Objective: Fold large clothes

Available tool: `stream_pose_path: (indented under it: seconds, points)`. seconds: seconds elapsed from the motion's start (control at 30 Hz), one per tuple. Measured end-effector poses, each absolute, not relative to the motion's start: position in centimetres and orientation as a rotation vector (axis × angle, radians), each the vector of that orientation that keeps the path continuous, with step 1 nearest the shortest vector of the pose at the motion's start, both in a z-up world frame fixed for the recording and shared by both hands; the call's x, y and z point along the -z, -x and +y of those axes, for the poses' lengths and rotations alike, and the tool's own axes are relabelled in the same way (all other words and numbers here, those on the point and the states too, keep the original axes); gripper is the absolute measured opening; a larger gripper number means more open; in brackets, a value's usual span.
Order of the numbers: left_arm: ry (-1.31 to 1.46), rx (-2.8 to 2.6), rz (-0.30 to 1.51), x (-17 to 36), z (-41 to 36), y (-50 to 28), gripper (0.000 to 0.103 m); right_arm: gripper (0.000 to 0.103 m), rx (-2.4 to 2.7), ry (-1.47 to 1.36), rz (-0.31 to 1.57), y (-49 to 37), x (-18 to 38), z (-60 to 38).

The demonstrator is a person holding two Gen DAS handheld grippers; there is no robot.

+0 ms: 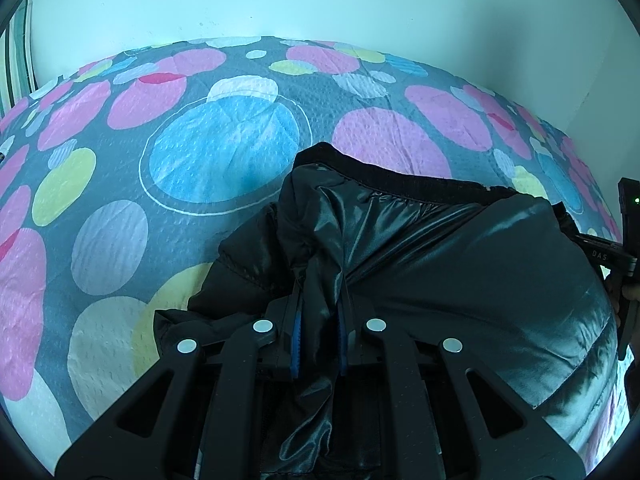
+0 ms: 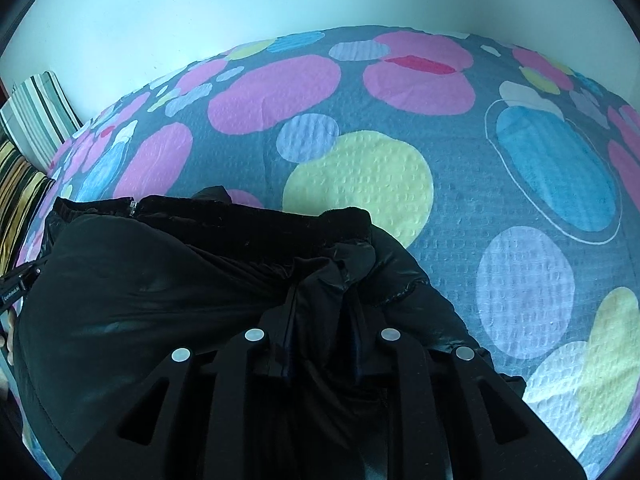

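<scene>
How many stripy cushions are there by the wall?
2, both at the left edge of the right wrist view: a green-and-white striped cushion against the wall, a yellow-and-black striped cushion below it. Others may be hidden.

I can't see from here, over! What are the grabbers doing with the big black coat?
Left gripper shut on black puffer jacket. Right gripper also pinching jacket fabric. Jacket bunched over dotted bedspread. Nothing in the way, over.

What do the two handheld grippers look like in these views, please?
Both the left gripper and the right gripper are matte black, with angular cut-out linkage arms carrying round silver discs. The left one's fingers have blue pads. Small white lettering marks each gripper's body.
</scene>
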State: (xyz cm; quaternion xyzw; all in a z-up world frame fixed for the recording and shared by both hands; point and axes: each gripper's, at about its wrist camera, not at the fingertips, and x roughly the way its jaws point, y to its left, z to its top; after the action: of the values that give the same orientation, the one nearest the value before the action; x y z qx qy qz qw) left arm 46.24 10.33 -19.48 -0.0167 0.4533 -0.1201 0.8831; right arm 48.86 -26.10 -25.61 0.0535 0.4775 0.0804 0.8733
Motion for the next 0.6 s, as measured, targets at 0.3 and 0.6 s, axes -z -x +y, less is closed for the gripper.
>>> stream_pose_path:
  seconds: [0.3, 0.6]
  points:
    - [0.012, 0.247, 0.939, 19.1, 10.2, -46.1, 0.014, 0.022, -0.164, -0.112, 0.989, -48.8, 25.3, -26.1]
    - [0.195, 0.221, 0.9, 16.4, 13.6, -42.3, 0.066, 0.062, -0.159, -0.132, 0.944, -46.0, 22.5, -26.6]
